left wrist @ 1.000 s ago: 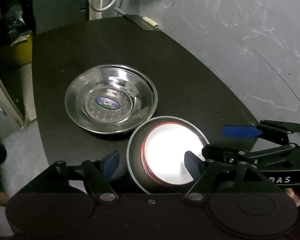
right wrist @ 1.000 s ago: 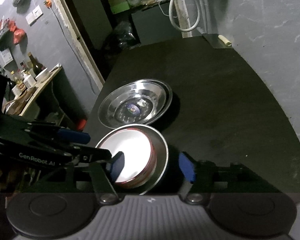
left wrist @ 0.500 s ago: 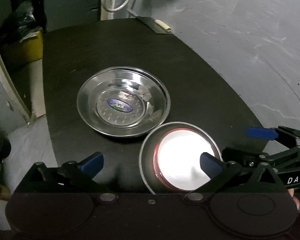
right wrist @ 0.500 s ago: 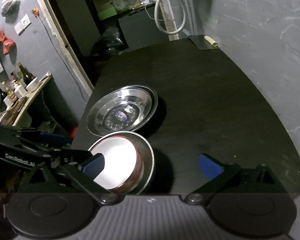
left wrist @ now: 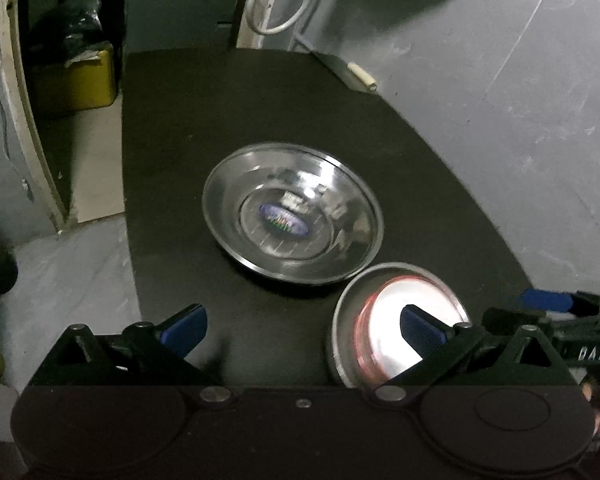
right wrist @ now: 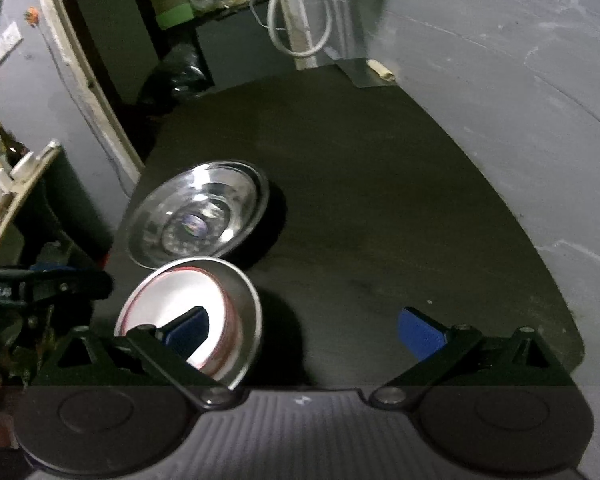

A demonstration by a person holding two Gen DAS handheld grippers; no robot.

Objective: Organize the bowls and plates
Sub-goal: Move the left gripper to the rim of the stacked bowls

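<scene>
A steel plate (left wrist: pixel 292 216) with a blue label lies on the black table (left wrist: pixel 228 120); it also shows in the right wrist view (right wrist: pixel 198 216). Close in front of it sits a steel bowl (left wrist: pixel 384 320) with a red-rimmed white bowl nested inside, also in the right wrist view (right wrist: pixel 188 312). My left gripper (left wrist: pixel 300 326) is open and empty, just left of the bowls. My right gripper (right wrist: pixel 304 330) is open and empty, just right of the bowls. Each gripper's inner fingertip overlaps the bowls in its own view.
The black table's near edge runs under both grippers. A small metal sheet with a pale roll (right wrist: pixel 376 70) lies at the far right corner. A yellow bin (left wrist: pixel 76 80) and a side table with bottles (right wrist: pixel 8 160) stand to the left, off the table.
Both grippers opened wide, let go of the nested bowls and drew back and apart. The bowls rest in front of the steel plate.
</scene>
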